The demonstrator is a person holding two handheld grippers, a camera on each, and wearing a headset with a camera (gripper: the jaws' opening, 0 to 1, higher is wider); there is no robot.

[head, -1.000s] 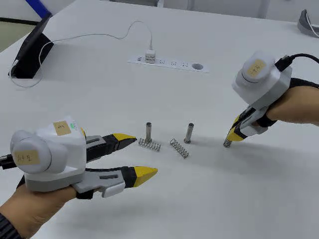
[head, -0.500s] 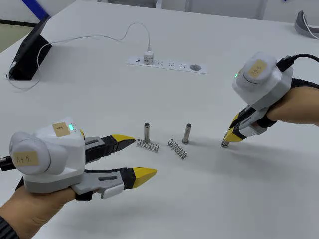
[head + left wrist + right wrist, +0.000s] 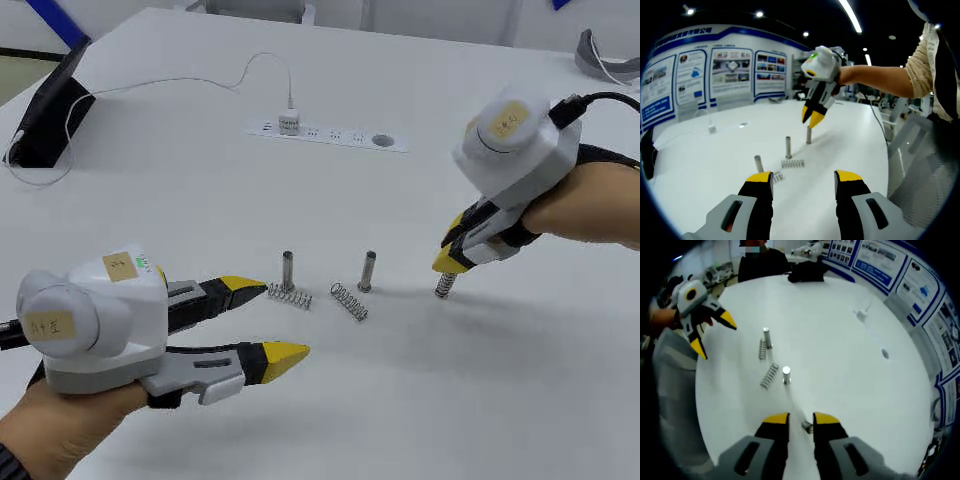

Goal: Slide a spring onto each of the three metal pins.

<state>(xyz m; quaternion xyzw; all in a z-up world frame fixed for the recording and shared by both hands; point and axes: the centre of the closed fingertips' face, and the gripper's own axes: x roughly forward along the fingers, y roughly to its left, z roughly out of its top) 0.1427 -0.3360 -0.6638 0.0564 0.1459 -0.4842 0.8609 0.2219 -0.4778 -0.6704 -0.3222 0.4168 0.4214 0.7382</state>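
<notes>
A smooth white bench (image 3: 180, 200) with a soft satin sheen. On it, the near pin (image 3: 288, 268) and the middle pin (image 3: 367, 270) are bright, polished metal. The first spring (image 3: 289, 295) and the second spring (image 3: 349, 301) are thin coiled wire of a duller silver. The same wire wraps the far pin (image 3: 444, 285). The left tongs (image 3: 287, 319) and the right tongs (image 3: 441, 266) have glossy white plastic housings, grey and black plastic arms and matt yellow tips. Each housing bears a tan paper label (image 3: 120, 266). Behind lies a white plastic power strip (image 3: 325, 135). The sleeve (image 3: 922, 65) is ribbed beige knit cloth.
</notes>
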